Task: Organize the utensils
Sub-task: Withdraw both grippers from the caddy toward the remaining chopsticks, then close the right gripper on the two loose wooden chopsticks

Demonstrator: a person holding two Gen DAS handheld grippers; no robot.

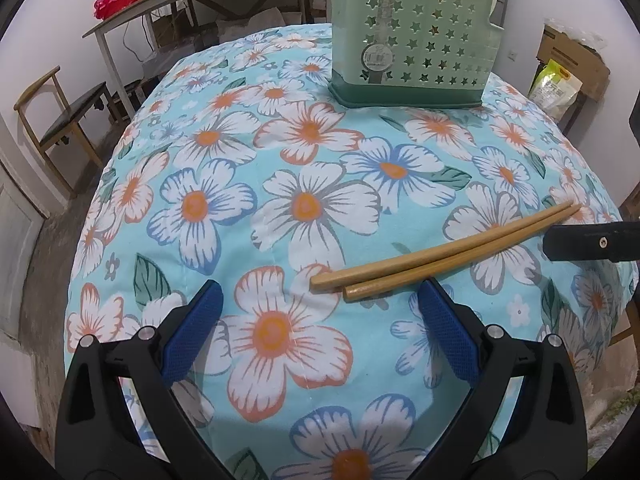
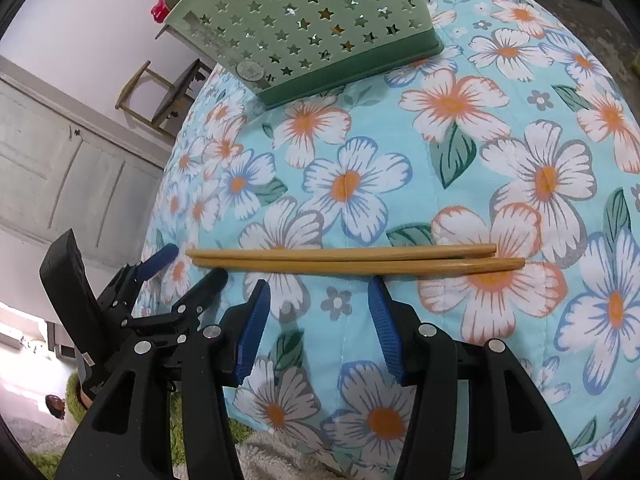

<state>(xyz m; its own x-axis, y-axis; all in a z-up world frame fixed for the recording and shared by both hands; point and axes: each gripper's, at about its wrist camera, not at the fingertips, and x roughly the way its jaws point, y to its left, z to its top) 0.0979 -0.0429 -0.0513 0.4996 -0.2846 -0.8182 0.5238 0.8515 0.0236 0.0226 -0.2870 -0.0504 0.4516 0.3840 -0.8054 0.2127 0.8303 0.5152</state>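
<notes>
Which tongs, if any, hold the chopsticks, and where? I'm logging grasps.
Neither. The chopsticks lie loose on the floral cloth; the right tongs stand open just short of their middle, and the left tongs are open and empty.

Two chopsticks are laid side by side on the table. The basket is set behind them, well apart.

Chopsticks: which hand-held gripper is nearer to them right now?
Right. The right hand-held gripper sits open just short of the chopsticks' middle, not touching. The left hand-held gripper is open beside their thick ends.
</notes>
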